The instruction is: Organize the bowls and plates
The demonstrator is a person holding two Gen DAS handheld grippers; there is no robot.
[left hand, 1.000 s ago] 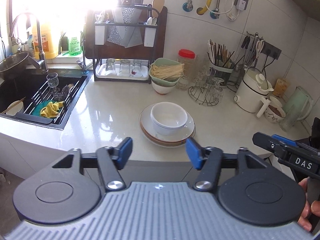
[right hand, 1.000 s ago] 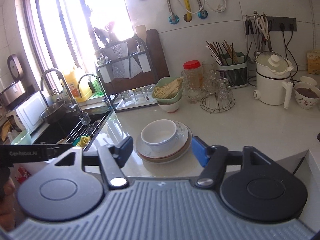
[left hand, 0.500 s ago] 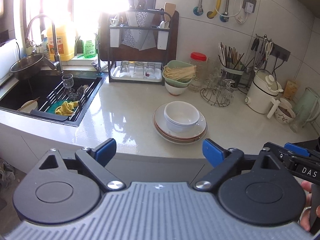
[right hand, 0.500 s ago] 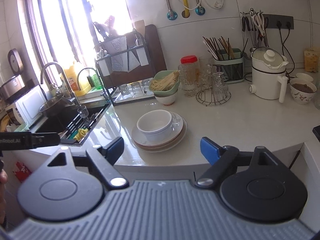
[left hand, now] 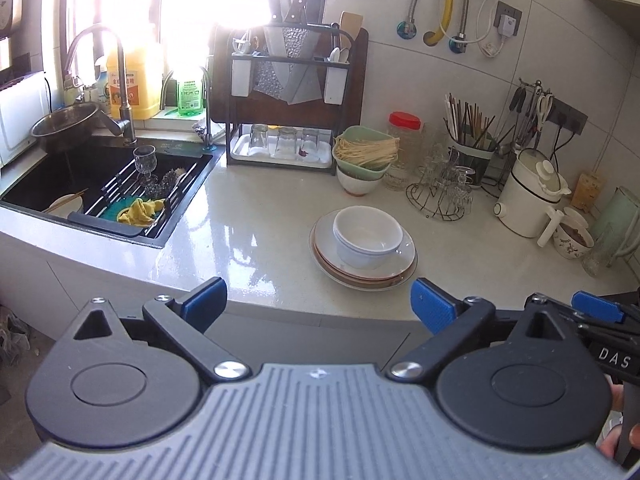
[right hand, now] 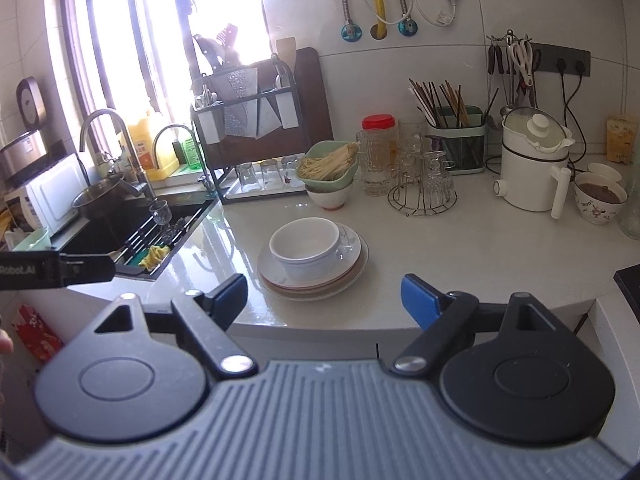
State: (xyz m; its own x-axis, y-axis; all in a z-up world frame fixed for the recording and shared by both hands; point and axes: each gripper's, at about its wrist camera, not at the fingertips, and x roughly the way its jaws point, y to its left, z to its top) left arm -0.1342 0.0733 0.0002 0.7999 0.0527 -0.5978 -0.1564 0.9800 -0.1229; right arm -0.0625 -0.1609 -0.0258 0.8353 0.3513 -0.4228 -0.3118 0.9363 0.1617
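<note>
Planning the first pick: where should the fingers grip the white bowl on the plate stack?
Grip the white bowl by its rim, coming from above on the near side: one finger inside, one outside. It sits upright and open on the plates, leaving the wall exposed.

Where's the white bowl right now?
The white bowl sits on the plate stack mid-counter in both views, right of the sink, in front of the green noodle bowl.

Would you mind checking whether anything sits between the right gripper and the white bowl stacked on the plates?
Nothing visible does. The right gripper is open and back from the counter edge, and only bare countertop lies between it and the white bowl on the plates. The glass rack stands behind the stack.
</note>
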